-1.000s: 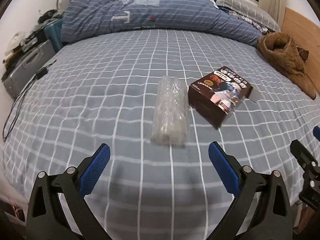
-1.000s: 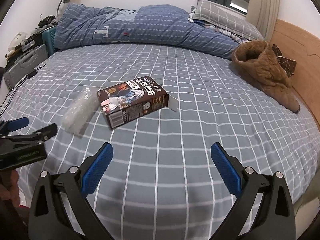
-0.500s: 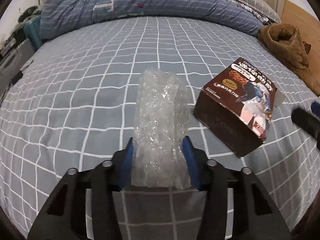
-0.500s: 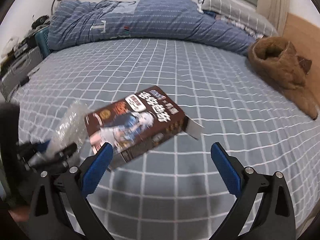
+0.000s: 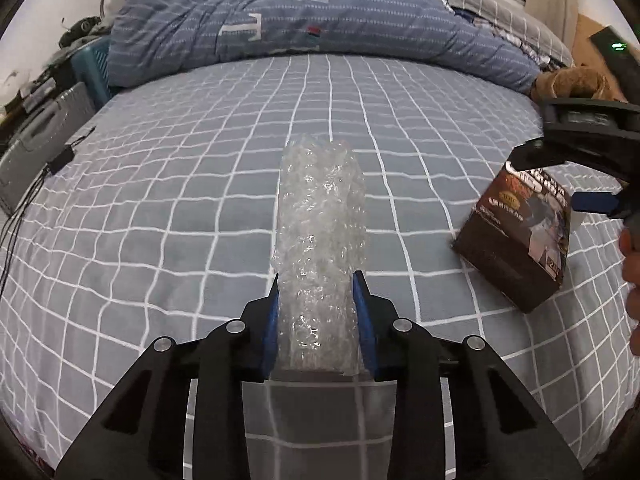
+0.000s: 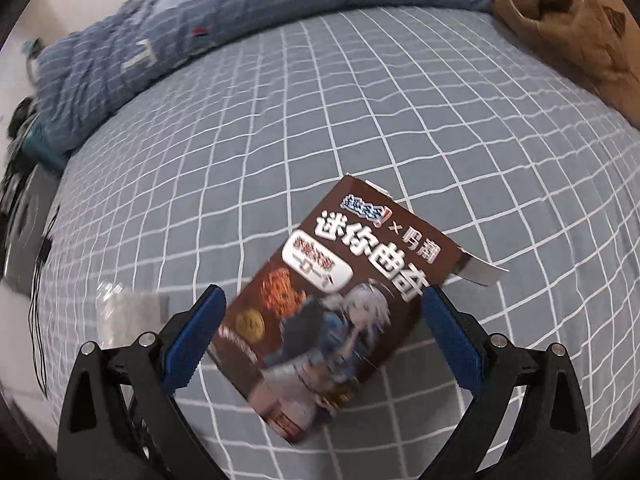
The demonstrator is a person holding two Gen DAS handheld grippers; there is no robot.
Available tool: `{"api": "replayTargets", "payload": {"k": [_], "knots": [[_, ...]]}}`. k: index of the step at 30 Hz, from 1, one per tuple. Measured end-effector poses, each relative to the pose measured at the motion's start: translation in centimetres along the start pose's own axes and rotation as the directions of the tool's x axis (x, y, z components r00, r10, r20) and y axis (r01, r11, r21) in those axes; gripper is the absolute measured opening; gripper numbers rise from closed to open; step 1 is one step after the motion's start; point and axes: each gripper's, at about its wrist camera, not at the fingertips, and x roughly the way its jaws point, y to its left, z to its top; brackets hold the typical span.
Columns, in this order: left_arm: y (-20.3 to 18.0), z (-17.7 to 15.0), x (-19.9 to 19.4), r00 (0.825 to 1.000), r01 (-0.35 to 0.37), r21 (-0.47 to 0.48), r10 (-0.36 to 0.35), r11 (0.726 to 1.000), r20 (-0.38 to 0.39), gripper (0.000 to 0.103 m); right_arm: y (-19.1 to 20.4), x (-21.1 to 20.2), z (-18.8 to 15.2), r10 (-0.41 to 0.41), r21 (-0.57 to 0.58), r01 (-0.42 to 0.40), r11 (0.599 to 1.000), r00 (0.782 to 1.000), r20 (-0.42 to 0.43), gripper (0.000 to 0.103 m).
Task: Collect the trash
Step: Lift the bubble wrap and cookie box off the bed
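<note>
A clear bubble-wrap roll [image 5: 320, 240] lies on the checked grey-blue bed sheet [image 5: 180, 200]. My left gripper [image 5: 316, 304] is shut on its near end. A brown snack box [image 6: 336, 312] with white print lies on the sheet to the right of the roll, also in the left wrist view [image 5: 520, 240]. My right gripper [image 6: 320, 336] is open, its blue pads on either side of the box, with a small gap on each side. The right gripper also shows in the left wrist view [image 5: 580, 168]. The bubble wrap shows blurred at the left of the right wrist view [image 6: 128, 312].
A rumpled blue duvet [image 5: 300, 24] lies along the far side of the bed. A brown fleece garment [image 6: 568, 32] lies at the far right. A grey case [image 5: 36, 148] and black cables [image 5: 24, 208] are off the left bed edge.
My left gripper moved forward and shut on the bubble wrap. My right gripper moved forward and down until its open jaws straddle the snack box.
</note>
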Motion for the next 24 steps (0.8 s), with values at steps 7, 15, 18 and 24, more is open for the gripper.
{"api": "replayTargets", "payload": {"k": [7, 15, 18, 24], "knots": [[0.9, 0.0, -0.1, 1.000, -0.008, 0.021, 0.008, 1.000, 0.006, 0.032, 1.6, 1.7, 1.3, -0.125, 0.042, 0.127, 0.991, 0.991, -0.042, 0.094], [0.8, -0.1, -0.3, 1.000, -0.009, 0.037, 0.009, 0.999, 0.007, 0.032, 1.2, 2.6, 2.0, -0.221, 0.082, 0.228, 0.970, 0.972, -0.086, 0.094], [0.5, -0.1, -0.5, 1.000, -0.007, 0.045, 0.006, 0.999, 0.009, 0.032, 1.3, 2.7, 1.9, -0.235, 0.098, 0.243, 0.965, 0.968, -0.089, 0.094], [0.4, -0.2, -0.6, 1.000, -0.002, 0.048, 0.002, 0.999, 0.009, 0.032, 1.9, 3.5, 1.4, -0.281, 0.091, 0.290, 0.953, 0.955, -0.096, 0.097]]}}
